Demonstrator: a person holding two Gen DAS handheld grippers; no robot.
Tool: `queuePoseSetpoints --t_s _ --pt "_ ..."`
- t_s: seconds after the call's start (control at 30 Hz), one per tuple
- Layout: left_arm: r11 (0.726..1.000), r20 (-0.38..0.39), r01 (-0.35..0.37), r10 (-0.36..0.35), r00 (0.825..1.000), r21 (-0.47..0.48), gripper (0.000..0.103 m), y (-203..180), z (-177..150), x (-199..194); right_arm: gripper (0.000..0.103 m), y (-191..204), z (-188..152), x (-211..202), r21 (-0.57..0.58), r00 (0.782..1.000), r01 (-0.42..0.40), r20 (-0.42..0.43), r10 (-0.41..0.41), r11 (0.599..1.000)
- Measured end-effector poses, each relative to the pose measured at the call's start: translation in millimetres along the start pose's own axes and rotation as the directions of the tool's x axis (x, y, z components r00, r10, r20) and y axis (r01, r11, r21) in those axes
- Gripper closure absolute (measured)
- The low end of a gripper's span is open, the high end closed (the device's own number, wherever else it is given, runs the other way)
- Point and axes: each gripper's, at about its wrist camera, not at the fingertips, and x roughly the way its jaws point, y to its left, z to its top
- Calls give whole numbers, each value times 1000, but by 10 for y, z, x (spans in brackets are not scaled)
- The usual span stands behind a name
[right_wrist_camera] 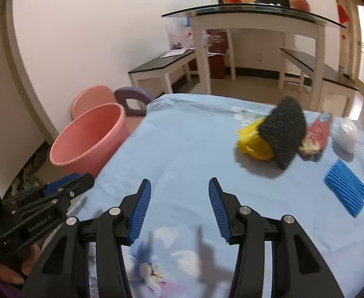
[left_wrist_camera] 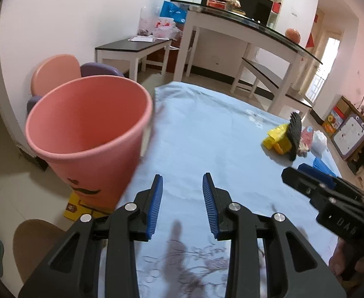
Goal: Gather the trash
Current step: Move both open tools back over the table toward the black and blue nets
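Your left gripper and right gripper: fingers apart, empty, over blue sheet. Trash: yellow bag, black scourer, blue pad, far right. Pink bin beside sheet's left edge. White table behind.

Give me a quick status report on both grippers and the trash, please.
Left gripper open, empty, beside pink bin. Right gripper open, empty, over blue sheet. Trash pile untouched, far right. Path clear.
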Motion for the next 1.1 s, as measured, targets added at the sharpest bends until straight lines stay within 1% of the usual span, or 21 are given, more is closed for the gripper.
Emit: queuePoseSetpoints --t_s 0.1,0.23,0.3,0.37,0.5,0.63,0.73,0.9,0.93,1.1 --pt "1000 -18 13 -13 1000 11 69 -107 -27 41 51 -96 -52 -46 23 1000 8 -3 -8 1000" --pt "999 -29 15 -14 999 38 69 -254 -52 84 48 -185 -111 -64 50 1000 -1 -12 1 999" --pt "999 -39 16 -14 999 45 69 -293 -65 109 44 -215 -121 -72 65 1000 -8 -8 8 998" --pt "999 -49 16 -14 999 52 69 -331 -80 134 37 -242 -124 -89 79 1000 -17 3 16 997" --pt "998 -54 20 -17 998 52 69 -359 -88 142 30 -318 -139 -116 105 1000 -27 12 26 994" --pt "997 -43 31 -28 999 70 69 -435 -80 112 30 -458 -173 -103 159 1000 3 -19 0 987" --pt "996 -55 29 -24 998 82 69 -495 -89 128 30 -560 -200 -149 195 1000 -15 0 16 981" --pt "996 -76 33 -27 997 78 69 -540 -116 163 30 -619 -225 -247 196 999 1 32 -8 981" --pt "996 -79 45 -38 996 78 69 -554 -116 165 30 -626 -228 -251 197 999 -2 33 -4 980" --pt "994 -86 47 -39 996 99 69 -639 -132 168 30 -620 -230 -286 182 999 -26 41 19 983"
